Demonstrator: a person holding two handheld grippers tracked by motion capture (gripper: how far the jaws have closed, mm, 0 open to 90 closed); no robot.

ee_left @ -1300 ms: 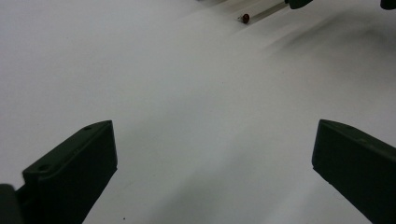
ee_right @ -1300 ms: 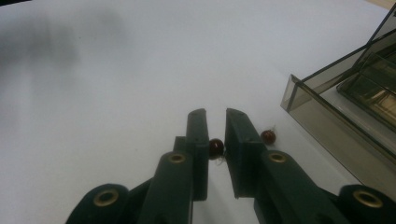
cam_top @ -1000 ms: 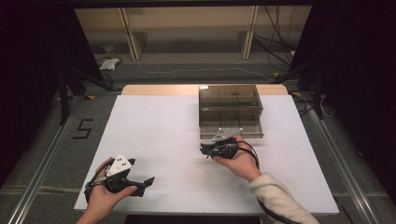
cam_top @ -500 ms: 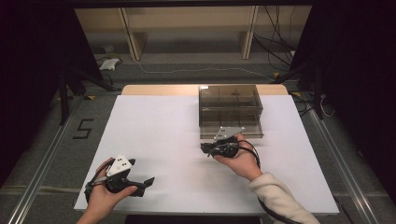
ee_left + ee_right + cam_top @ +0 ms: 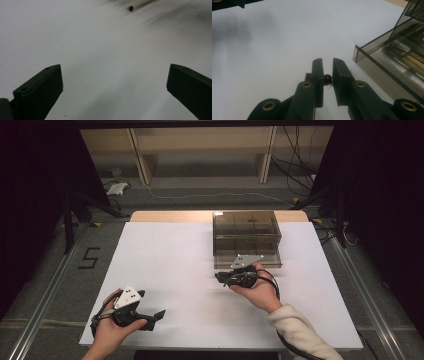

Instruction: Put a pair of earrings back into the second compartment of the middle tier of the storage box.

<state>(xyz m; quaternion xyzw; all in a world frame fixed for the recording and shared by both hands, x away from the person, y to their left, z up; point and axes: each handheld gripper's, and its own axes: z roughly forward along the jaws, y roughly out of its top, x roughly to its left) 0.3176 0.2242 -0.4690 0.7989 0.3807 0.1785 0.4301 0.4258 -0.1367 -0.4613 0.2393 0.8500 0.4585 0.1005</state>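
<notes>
Bead (image 5: 327,79) is the thing in play: a tiny dark reddish-brown ball, and it sits pinched between the two black jaws of the right gripper (image 5: 327,72). In the right gripper view the jaws stand nearly together with just the bead's width between them, pads pressing on it from both sides, and a bit of thread or fuzz hangs off its lower edge. It's held a little back from the jaw tips, above the white table cover (image 5: 170,265).

From the high view, the right gripper (image 5: 223,278) lies in the person's right hand (image 5: 257,287) just in front of the smoky clear plastic organizer box (image 5: 246,239), which stands on the far right part of the table. The jaws point left across the table, and the gripper's grey plate sits close to the box's front wall. In the right gripper view the box's corner is just off to the right of the jaws, with dividers visible inside; can't make out what's in the compartments.

Left gripper (image 5: 156,314) is down at the near left of the table in the left hand (image 5: 112,327), well apart from the box. Its jaws are spread wide with nothing between them, just bare white surface under them in the left gripper view (image 5: 113,85).
</notes>
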